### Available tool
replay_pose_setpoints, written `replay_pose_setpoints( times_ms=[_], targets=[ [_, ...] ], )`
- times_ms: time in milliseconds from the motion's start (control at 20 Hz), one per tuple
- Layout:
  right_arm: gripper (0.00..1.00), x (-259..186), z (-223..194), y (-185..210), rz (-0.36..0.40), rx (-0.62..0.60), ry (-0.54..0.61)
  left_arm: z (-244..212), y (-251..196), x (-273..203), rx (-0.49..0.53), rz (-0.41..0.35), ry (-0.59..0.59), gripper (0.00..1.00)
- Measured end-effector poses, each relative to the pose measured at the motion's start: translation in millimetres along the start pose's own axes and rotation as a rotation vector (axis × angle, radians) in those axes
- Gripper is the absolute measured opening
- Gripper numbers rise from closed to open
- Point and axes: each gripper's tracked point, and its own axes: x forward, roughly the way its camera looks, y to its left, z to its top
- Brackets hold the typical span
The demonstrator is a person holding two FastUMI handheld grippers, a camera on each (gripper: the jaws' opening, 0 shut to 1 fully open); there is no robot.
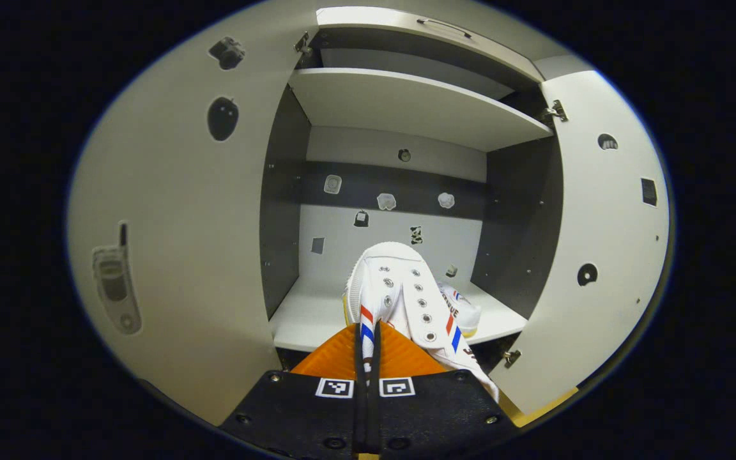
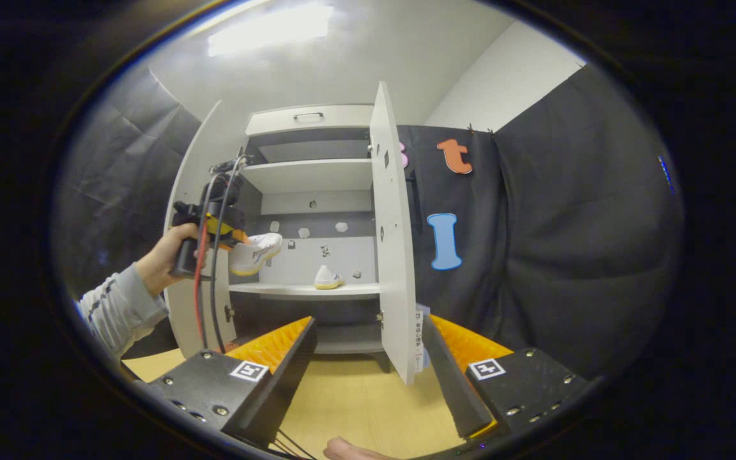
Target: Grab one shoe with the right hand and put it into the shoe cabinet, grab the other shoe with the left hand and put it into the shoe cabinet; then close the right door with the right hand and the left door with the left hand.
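Observation:
My left gripper (image 1: 368, 338) is shut on the side edge of a white shoe (image 1: 400, 287) with red and blue stripes, holding it toe-forward in front of the cabinet's lower shelf (image 1: 307, 319). The second white shoe (image 1: 464, 310) rests on that shelf, just behind and to the right. In the right gripper view, a hand holds the left gripper (image 2: 214, 220) with the shoe (image 2: 256, 252) at the cabinet's left opening, above the shelf (image 2: 304, 289) where the other shoe (image 2: 328, 278) sits. My right gripper (image 2: 368, 322) stands open and holds nothing, back from the cabinet.
Both cabinet doors stand open: the left door (image 1: 183, 255) and right door (image 1: 598, 243) flank the opening. From the right gripper view the right door (image 2: 393, 255) is edge-on, close ahead. An upper shelf (image 1: 406, 102) hangs overhead. Wooden floor (image 2: 355, 396) lies below.

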Motion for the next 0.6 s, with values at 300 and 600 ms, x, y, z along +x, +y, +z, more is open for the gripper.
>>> replay_pose_setpoints(
  times_ms=[300, 600],
  targets=[
    [0.98, 6.4, -2.7, -11.3, -0.007, 0.013, 0.006, -4.9, -8.4, 101.2, 0.025, 0.035, 0.004, 0.01],
    [0.98, 9.9, -4.2, -25.0, -0.04, 0.073, 0.009, -18.9, 6.4, 165.2, 0.029, 0.12, 0.044, 0.01]
  ],
)
